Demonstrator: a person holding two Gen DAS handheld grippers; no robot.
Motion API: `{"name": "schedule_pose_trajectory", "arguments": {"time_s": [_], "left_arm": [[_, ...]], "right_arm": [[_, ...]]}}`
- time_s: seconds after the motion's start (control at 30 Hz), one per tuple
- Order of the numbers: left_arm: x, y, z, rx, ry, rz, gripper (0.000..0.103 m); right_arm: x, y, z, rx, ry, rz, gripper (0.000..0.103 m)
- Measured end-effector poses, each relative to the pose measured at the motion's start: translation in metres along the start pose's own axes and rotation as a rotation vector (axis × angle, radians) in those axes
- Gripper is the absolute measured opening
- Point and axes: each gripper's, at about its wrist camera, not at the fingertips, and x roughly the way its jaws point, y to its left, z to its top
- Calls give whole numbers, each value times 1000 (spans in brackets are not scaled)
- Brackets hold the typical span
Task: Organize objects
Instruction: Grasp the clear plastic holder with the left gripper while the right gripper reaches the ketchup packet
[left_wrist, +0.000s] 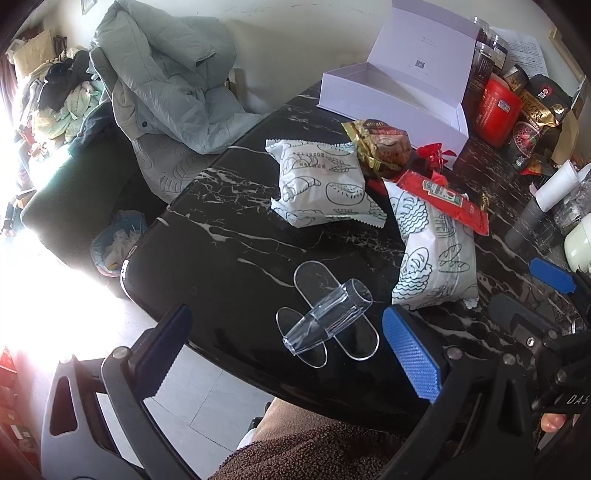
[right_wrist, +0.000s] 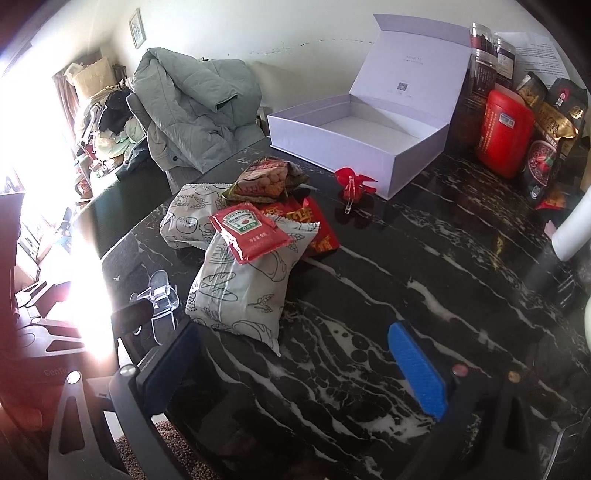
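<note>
Black marble veined with white formed the table (left_wrist: 229, 236), glossy and rounded at its near corner. Behind it a pale quilted jacket (left_wrist: 166, 81) slumped over a chair, and harsh sunlight washed out the floor on the left.

My left gripper (left_wrist: 288, 350) hung over the near edge with its ribbed blue pads spread wide apart, gripping nothing. Between and just beyond them lay a clear plastic stand (left_wrist: 325, 317): a tube tipped on its side across two flat oval plates. My right gripper (right_wrist: 295, 365) was likewise spread wide and empty, above bare marble.

Two puffy white pouches printed with line drawings of bread sat mid-table. One pouch (left_wrist: 321, 184) lay flat farther back; the nearer pouch (right_wrist: 243, 284) rested beside it, touching. A flat red ketchup packet (right_wrist: 251, 230) lay on top of the nearer pouch. Behind them was a crinkly snack bag (right_wrist: 266, 179), and a red wrapper (right_wrist: 317, 225) showed from under the pile. A small red bow (right_wrist: 352, 182) sat just in front of the box.

At the back stood a white cardboard box (right_wrist: 332, 144), rectangular, its hinged lid upright and its inside empty. To its right were a red plastic jar (right_wrist: 504, 133), dark clear-walled canisters (right_wrist: 480, 74) and glossy black bags (right_wrist: 554, 147). Brown fuzzy fabric (left_wrist: 314, 454) showed at the bottom of the left view.
</note>
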Motion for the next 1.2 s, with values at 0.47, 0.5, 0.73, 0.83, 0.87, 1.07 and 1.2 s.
{"name": "schedule_pose_trajectory", "arguments": {"time_s": [0.47,0.5,0.73,0.83,0.87,1.07,1.2], "left_arm": [[23,9,1,32,72,-62,100],[25,10,1,31,78,-67,97],[28,8,5,47,62,-61,91],[29,7,7,53,53,-58,86],[28,7,7,53,50,-61,84],[27,3,9,63,19,-88,63],[27,-1,11,65,17,-112,51]], "right_arm": [[37,20,22,-8,51,40,103],[40,21,23,-5,56,43,103],[56,24,31,-3,80,52,103],[61,23,32,0,88,60,103],[60,22,33,2,78,58,103],[45,14,38,14,-3,48,103],[36,9,40,23,-59,53,103]]}}
